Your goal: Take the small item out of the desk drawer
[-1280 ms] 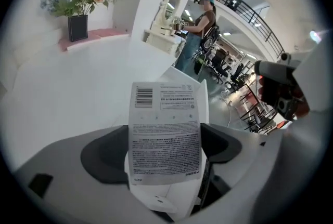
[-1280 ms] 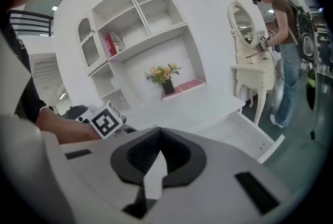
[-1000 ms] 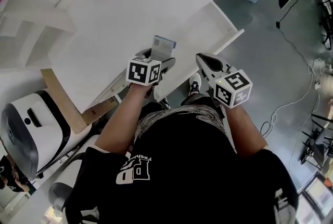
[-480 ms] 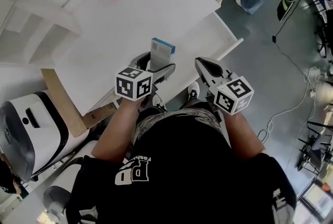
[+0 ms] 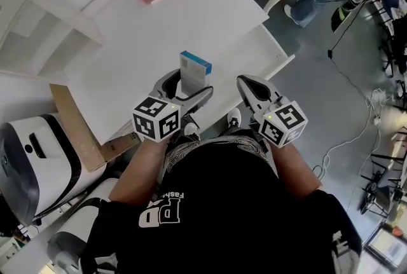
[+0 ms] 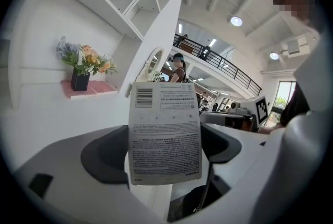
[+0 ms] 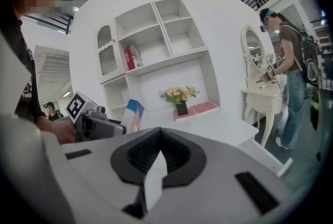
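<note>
Left gripper [image 5: 186, 86] clamps the small box [image 6: 164, 134] upright between its jaws

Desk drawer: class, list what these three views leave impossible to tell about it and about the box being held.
- Drawer's inside: shown in no view. In the head view the left gripper, the right gripper and the person's torso cover the desk's near edge.
- Box print: left gripper view, lettering too small to read.
- Red item on the shelf: right gripper view, too small to identify.
</note>
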Action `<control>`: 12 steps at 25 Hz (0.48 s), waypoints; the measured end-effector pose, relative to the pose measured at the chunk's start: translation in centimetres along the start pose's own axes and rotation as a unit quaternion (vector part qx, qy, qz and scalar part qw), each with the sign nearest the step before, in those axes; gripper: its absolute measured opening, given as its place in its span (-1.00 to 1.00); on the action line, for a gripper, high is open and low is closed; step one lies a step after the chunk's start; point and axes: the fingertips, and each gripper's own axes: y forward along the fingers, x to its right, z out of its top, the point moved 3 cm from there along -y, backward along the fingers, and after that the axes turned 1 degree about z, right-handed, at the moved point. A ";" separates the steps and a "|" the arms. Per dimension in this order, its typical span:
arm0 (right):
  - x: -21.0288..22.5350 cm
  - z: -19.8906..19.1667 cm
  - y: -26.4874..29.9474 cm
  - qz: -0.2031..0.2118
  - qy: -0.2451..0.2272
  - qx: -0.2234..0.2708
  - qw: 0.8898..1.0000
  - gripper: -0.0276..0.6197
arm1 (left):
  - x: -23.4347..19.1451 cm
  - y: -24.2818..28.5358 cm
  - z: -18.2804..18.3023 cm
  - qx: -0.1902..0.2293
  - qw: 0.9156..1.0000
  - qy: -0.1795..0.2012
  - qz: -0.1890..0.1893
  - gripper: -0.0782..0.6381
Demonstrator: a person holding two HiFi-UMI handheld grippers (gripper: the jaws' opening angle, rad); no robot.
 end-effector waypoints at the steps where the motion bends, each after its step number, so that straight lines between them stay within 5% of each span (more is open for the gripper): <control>1: -0.2 0.0 0.1 0.000 0.000 -0.001 1.000 -0.89 | 0.1 -0.3 0.1 0.005 1.000 0.003 -0.001 0.42; 12: -1.8 0.1 0.2 -0.017 -0.004 0.003 1.000 -0.89 | 0.5 -3.3 0.3 0.028 0.999 0.025 -0.009 0.42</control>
